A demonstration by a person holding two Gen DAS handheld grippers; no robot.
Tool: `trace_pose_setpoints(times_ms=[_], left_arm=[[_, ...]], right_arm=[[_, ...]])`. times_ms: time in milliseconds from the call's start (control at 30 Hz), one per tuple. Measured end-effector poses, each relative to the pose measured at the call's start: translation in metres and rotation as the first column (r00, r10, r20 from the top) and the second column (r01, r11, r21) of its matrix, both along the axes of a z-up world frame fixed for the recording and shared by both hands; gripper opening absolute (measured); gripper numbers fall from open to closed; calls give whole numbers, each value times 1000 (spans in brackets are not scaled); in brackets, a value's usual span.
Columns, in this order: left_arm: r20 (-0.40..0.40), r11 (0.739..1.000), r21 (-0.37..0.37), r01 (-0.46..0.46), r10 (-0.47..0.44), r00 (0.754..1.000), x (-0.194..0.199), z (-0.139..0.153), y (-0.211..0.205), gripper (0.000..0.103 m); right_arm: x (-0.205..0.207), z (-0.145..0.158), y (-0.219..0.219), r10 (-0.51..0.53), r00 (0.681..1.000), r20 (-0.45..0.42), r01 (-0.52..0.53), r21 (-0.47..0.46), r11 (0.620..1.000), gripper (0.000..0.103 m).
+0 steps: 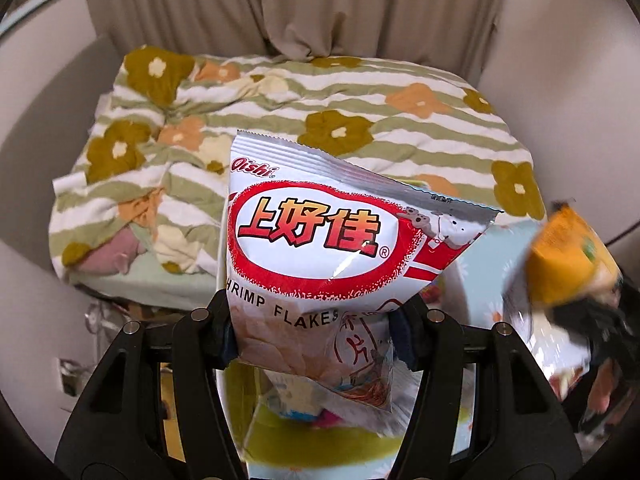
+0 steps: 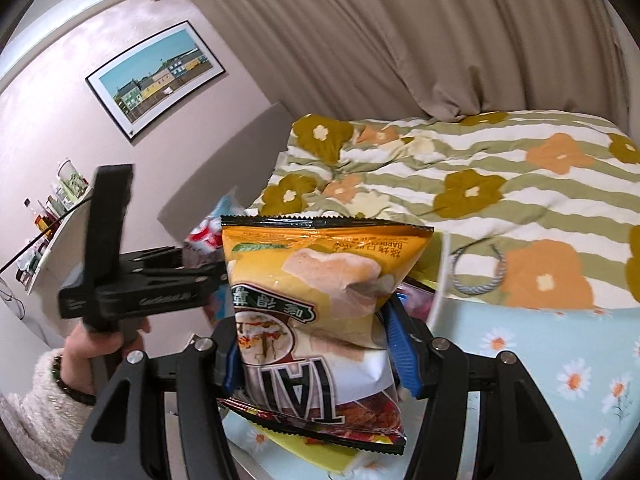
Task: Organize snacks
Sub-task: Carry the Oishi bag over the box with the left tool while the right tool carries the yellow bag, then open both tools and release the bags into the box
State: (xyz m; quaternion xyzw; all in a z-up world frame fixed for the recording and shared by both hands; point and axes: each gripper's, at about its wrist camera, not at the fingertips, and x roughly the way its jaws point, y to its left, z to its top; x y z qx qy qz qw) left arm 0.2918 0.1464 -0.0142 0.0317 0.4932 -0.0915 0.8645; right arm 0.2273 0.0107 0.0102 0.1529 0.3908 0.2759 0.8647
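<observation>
**A:** Bedroom shot, floral quilt (image 1: 360, 120) on the bed, curtain (image 1: 280, 4) behind. Where are the snacks?

**B:** Both up in the air. Left gripper (image 1: 316, 332) has its fingers (image 1: 222, 332) clamped on the white shrimp flakes bag (image 1: 312, 240), low on the pack. Right gripper (image 2: 316, 344) is squeezed tight on the orange chips bag (image 2: 316, 280), held upside down.

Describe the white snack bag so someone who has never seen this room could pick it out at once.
Start at the bed with the flowered, green-striped quilt. In front of it, the left tool pinches the white snack bag by its lower part. It has a red oval with red Chinese characters and the words SHRIMP FLAKES, unlike the orange bag in the right tool.
</observation>
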Motion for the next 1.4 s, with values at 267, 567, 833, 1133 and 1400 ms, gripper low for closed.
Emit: trace_pose_setpoints(times_ms=[267,567,833,1133,1400], left_arm=[[-5,997,57,58,-58,998,12,-19,-1,103],[36,1000,21,0,-1,999,-29,0,44,103],[86,996,32,-85,82,993,-81,13,85,103],[71,987,55,-153,149,986,-102,-1,128,103],[60,985,63,-161,158,986,-111,-10,136,103]], right_arm=[[6,-8,11,-33,999,-14,33,-20,999,56],[-1,-3,19,-60,998,-4,60,-33,998,56],[-1,11,65,20,1000,23,-19,-61,998,56],[15,-4,128,53,999,6,-52,-96,994,59],[5,-5,128,-55,997,49,62,-144,988,103]])
